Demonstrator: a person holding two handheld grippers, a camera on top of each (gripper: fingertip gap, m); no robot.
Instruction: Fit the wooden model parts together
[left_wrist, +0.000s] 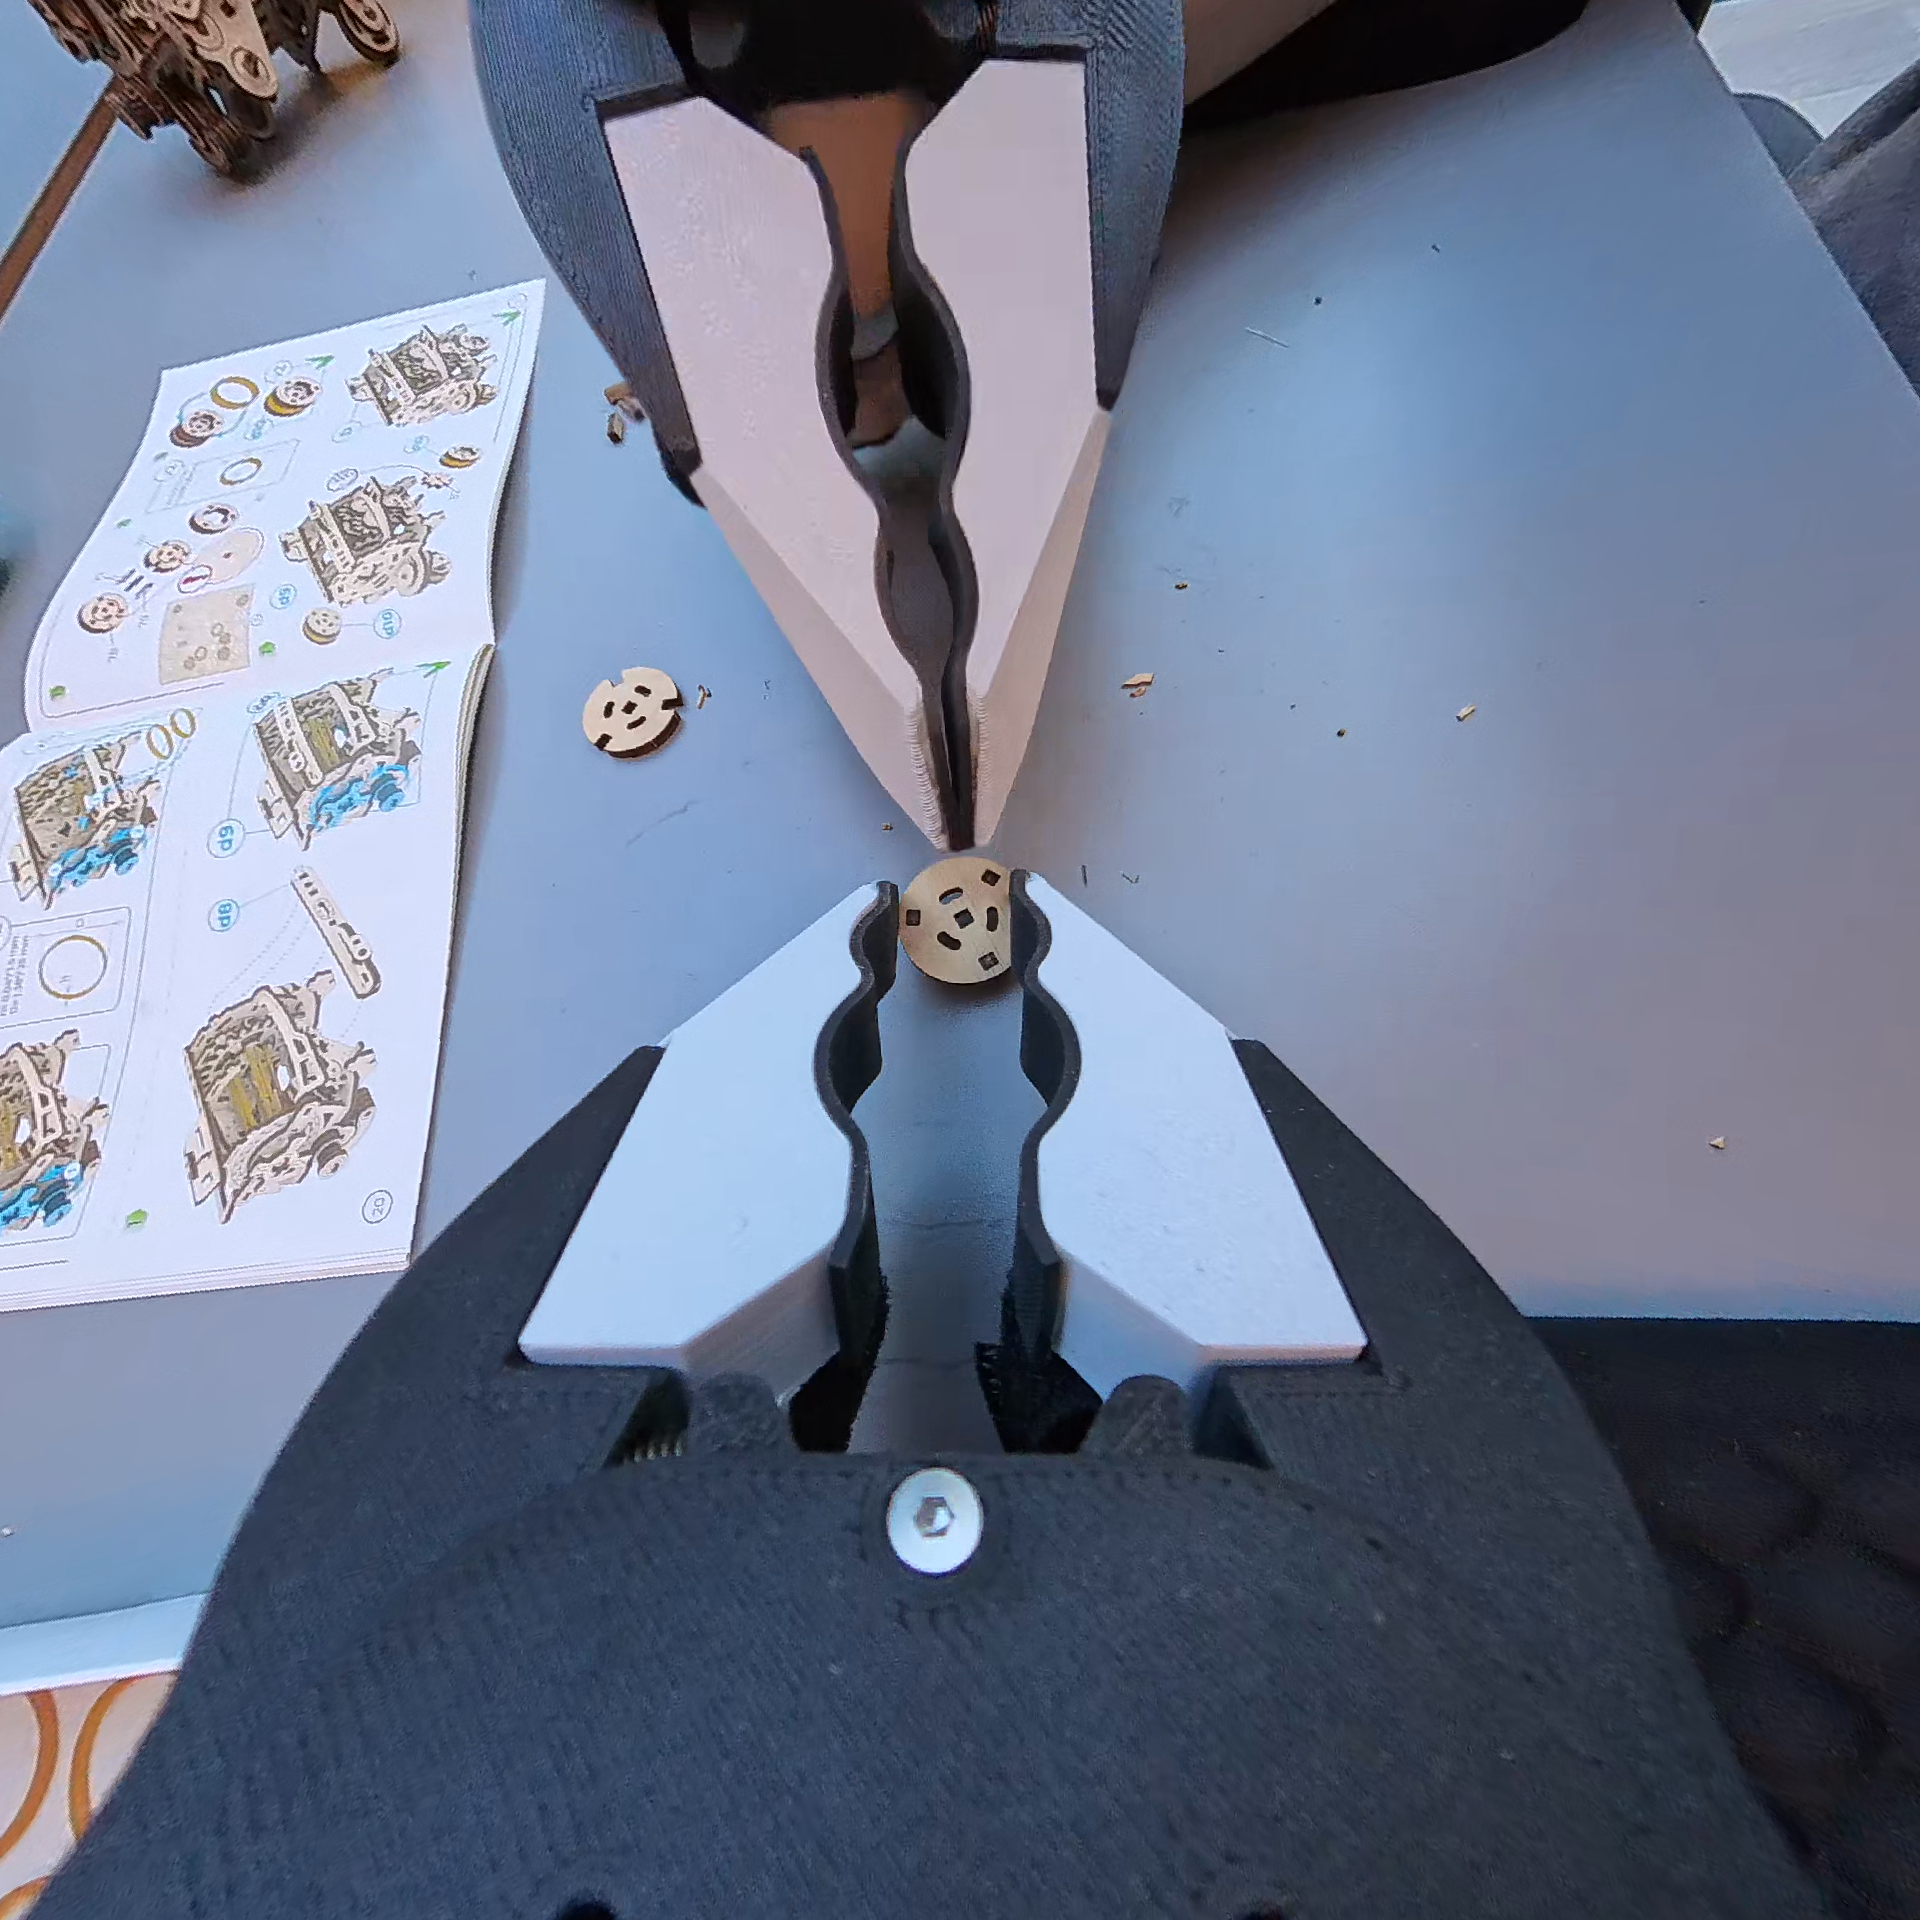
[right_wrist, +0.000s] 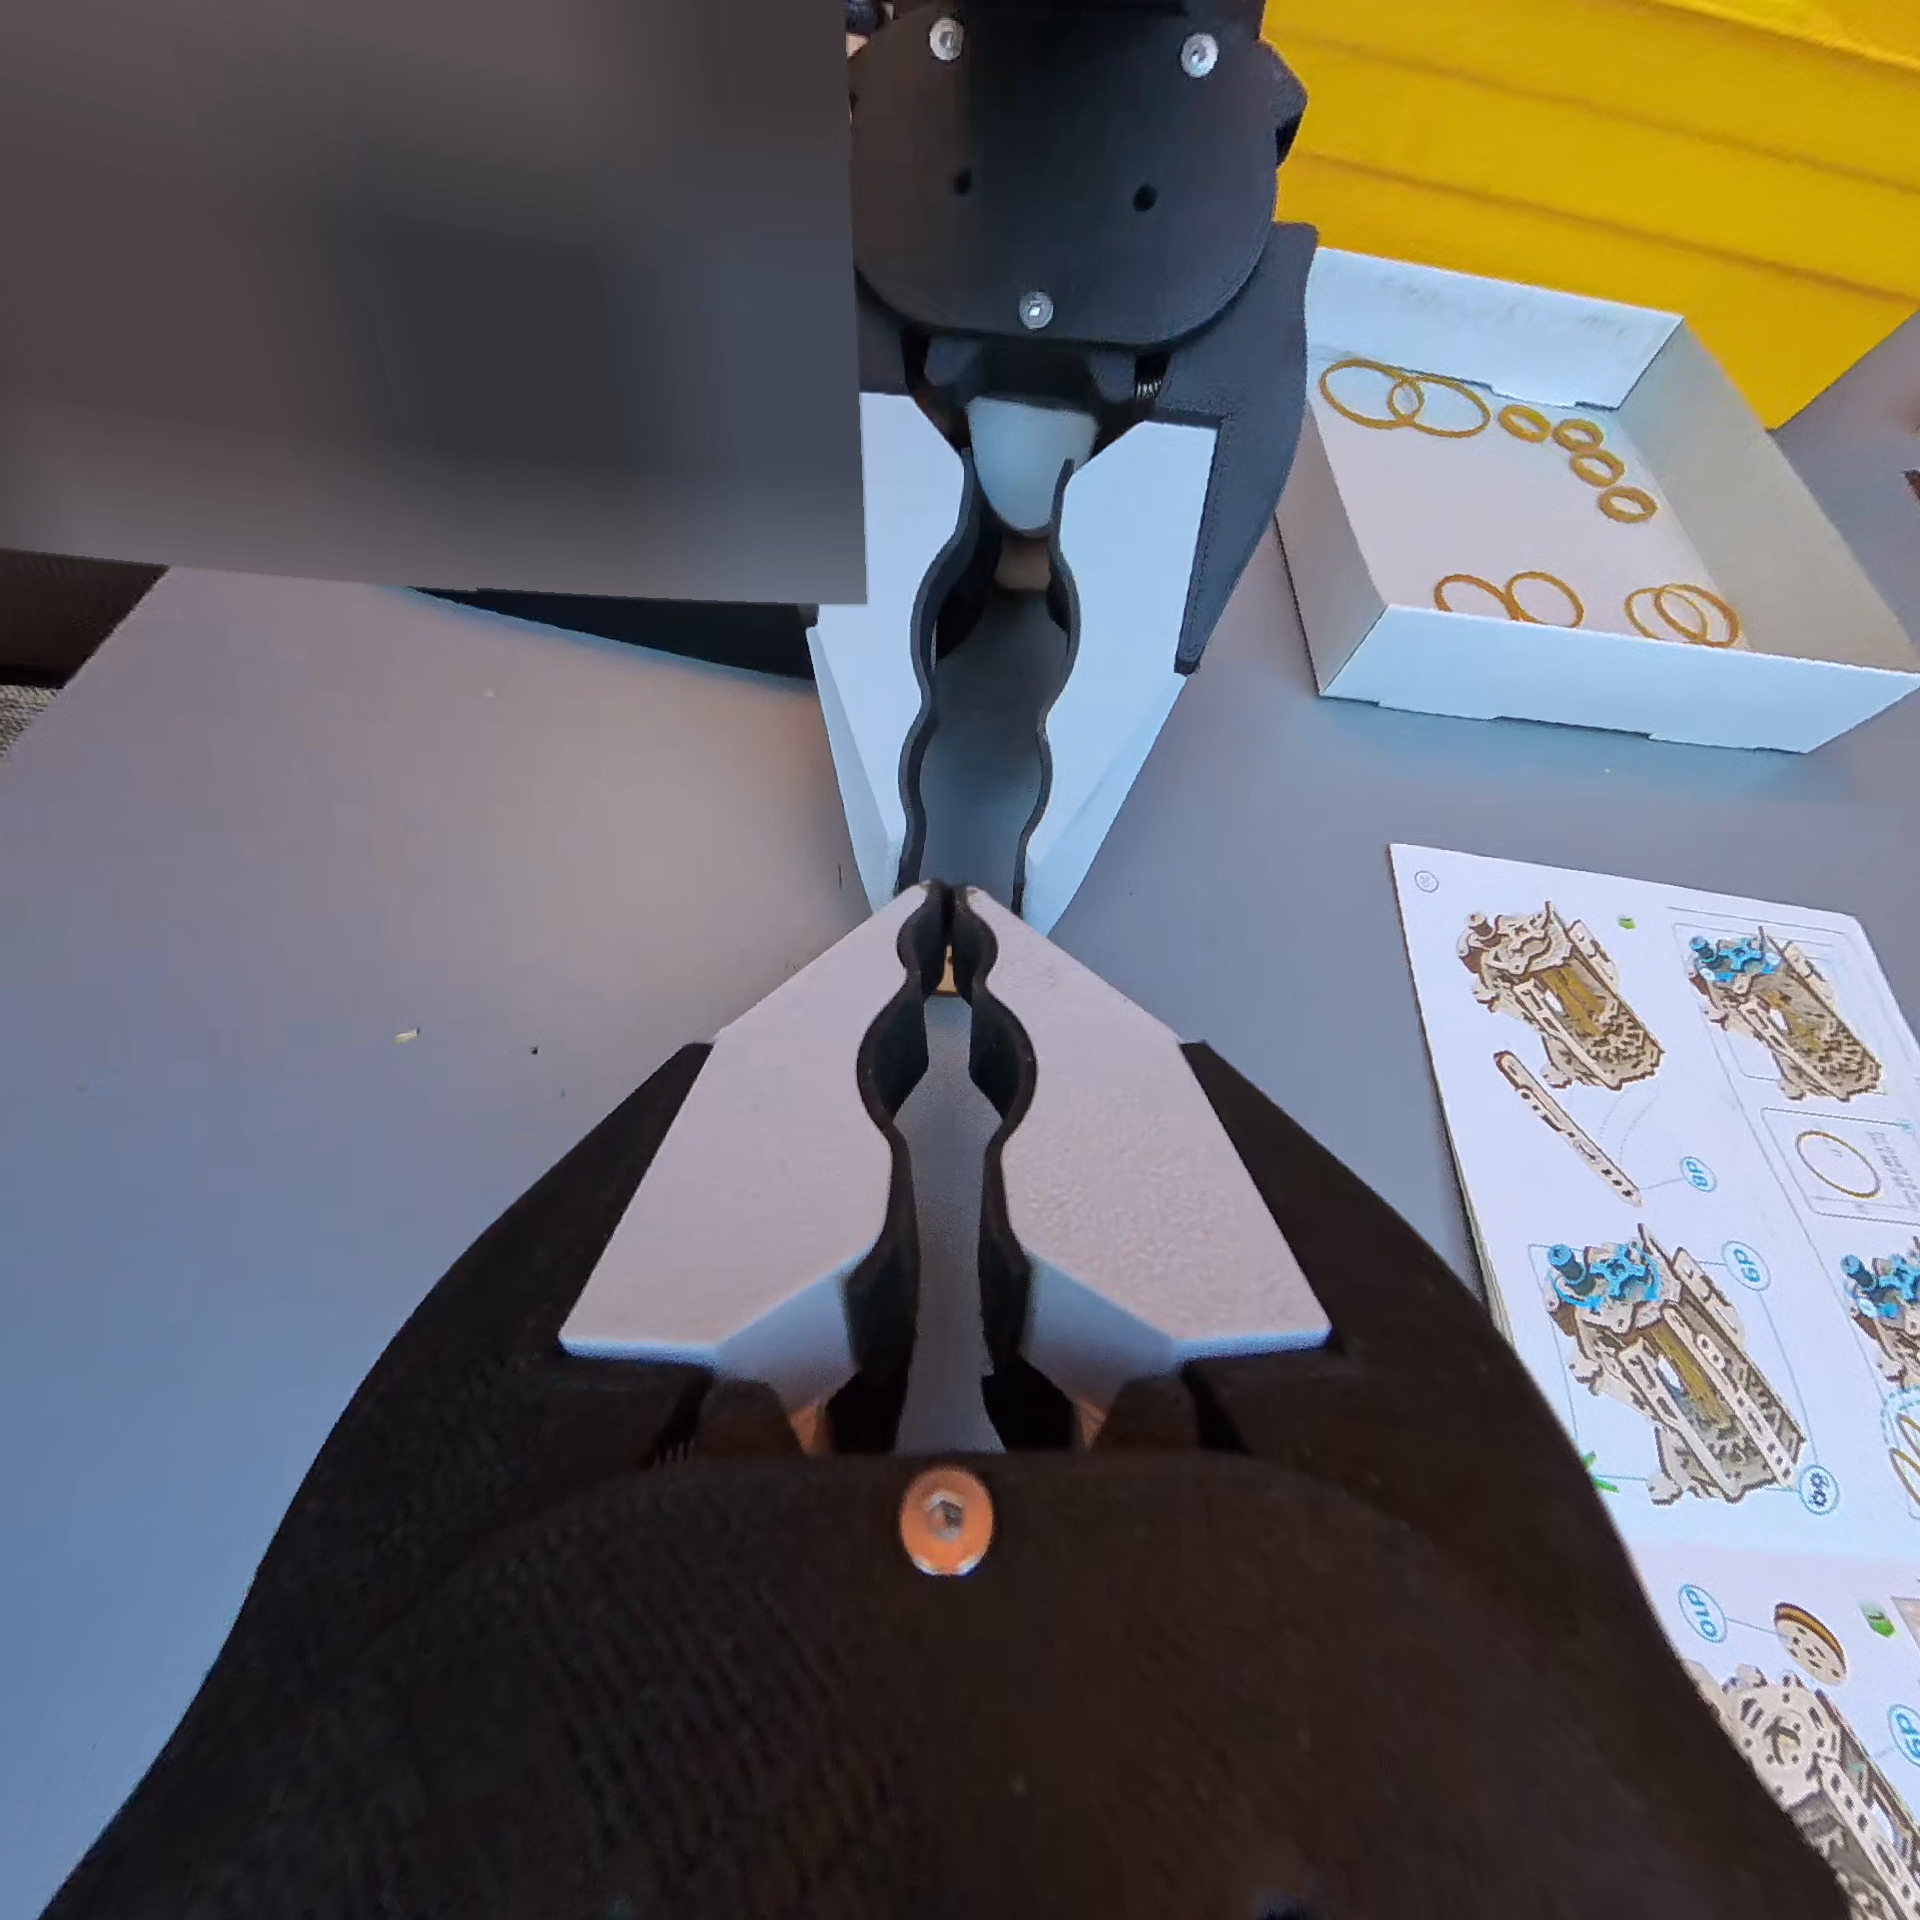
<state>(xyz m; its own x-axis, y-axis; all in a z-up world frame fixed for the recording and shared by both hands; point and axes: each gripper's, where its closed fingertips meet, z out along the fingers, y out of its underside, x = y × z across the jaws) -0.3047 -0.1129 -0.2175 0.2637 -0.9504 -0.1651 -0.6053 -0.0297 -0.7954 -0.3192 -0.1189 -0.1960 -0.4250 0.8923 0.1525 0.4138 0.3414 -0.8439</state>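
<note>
Above the table, left claw (left_wrist: 956, 914) pinches a wooden disc (left_wrist: 957, 921) (right claw (right_wrist: 948, 914) pressed together).

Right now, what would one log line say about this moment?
left gripper: shut on wooden disc | right gripper: shut, tips at disc's far edge | spare disc: on table

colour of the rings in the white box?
Yellow-orange rings, lying in the white cardboard box; clearest in the right wrist view.
</note>
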